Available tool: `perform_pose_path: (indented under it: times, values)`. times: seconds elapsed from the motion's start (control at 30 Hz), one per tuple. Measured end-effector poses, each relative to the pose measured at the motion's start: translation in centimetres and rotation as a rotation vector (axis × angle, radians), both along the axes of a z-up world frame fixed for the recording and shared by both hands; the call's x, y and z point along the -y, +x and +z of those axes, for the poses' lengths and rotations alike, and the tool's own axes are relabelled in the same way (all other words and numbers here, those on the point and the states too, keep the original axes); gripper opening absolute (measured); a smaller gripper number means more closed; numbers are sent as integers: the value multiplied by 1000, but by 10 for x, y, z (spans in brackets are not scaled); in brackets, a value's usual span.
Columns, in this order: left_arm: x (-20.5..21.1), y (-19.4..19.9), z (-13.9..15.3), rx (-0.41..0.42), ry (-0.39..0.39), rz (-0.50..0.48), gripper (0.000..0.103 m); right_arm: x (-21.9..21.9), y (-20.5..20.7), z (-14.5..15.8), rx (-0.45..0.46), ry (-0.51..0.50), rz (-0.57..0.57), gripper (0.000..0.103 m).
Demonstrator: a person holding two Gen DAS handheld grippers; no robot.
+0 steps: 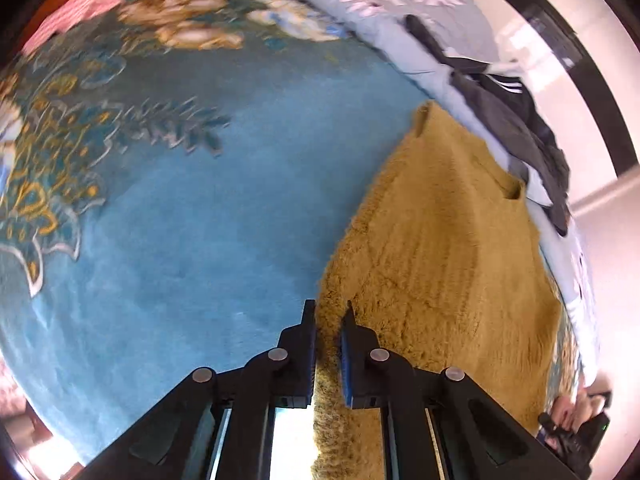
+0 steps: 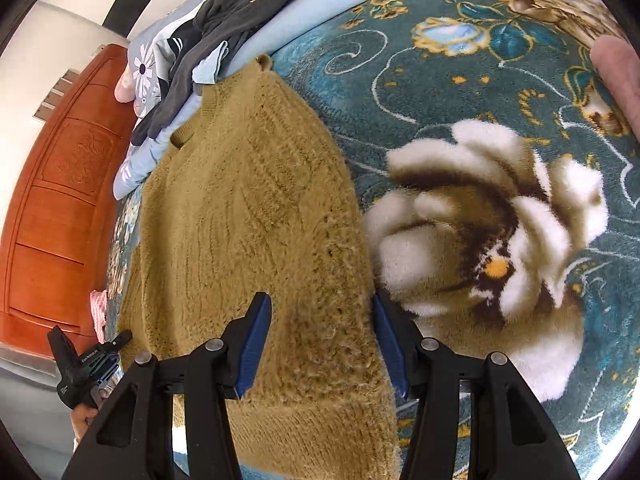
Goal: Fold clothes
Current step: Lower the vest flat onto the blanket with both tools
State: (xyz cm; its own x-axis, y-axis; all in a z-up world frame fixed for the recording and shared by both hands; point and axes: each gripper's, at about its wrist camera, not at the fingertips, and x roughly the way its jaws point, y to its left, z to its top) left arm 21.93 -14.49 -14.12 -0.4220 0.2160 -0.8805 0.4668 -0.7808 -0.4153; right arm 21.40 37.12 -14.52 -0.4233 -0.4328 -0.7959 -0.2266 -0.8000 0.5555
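Note:
A fuzzy mustard-yellow knit sweater (image 1: 440,240) lies flat on a teal floral blanket (image 1: 180,220), neckline toward the far side. My left gripper (image 1: 329,312) is shut on the sweater's near left edge; fabric fills the narrow gap between the pads. In the right wrist view the sweater (image 2: 248,220) lies lengthwise ahead. My right gripper (image 2: 320,304) is open, its blue pads astride the sweater's near right hem area, just above the fabric. The left gripper (image 2: 88,364) shows at the lower left there.
A pile of dark clothes (image 2: 224,28) lies on a light blue daisy-print quilt (image 1: 400,12) beyond the sweater's collar. An orange wooden cabinet (image 2: 56,184) stands at the left. The blanket (image 2: 480,100) with a large white flower spreads to the right.

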Motion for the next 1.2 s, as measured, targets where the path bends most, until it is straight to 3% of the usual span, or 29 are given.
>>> perform_pose_path:
  times: [0.03,0.13,0.2,0.27,0.37,0.53,0.6,0.67,0.8,0.87,0.93,1.03,1.2]
  values:
    - [1,1,-5,18,15,-9,11,-1,3,-1,6,-8,-6,54]
    - [-8,5,4,-33,39,-47,15,-2,9,-5,16,-27,-3,54]
    - [-12,8,8,-51,103,-66,20,-2,11,-5,15,-36,7,54]
    - [-18,15,8,-43,125,-86,41,-2,12,-5,14,-60,16,54]
    - [-26,32,6,-13,116,-144,48,-4,18,-6,11,-86,32,54]
    - [-47,55,4,28,33,-218,46,0,33,-12,9,-110,73,53]
    - [-53,62,7,30,-3,-232,11,2,35,-12,12,-111,74,40]
    - [-52,64,18,18,-25,-224,10,2,36,-9,16,-114,69,10]
    - [-45,75,45,-21,-39,-204,10,-5,41,14,-31,-144,49,10]
    - [-41,78,42,-4,-43,-207,10,-14,47,29,-65,-147,40,9]
    - [-41,78,30,46,-45,-215,10,-20,50,24,-31,-101,47,9]
    - [-46,69,19,56,-46,-205,10,-25,52,-2,68,-72,35,9]
    - [-36,70,26,6,23,-209,14,-19,50,1,52,-45,59,9]
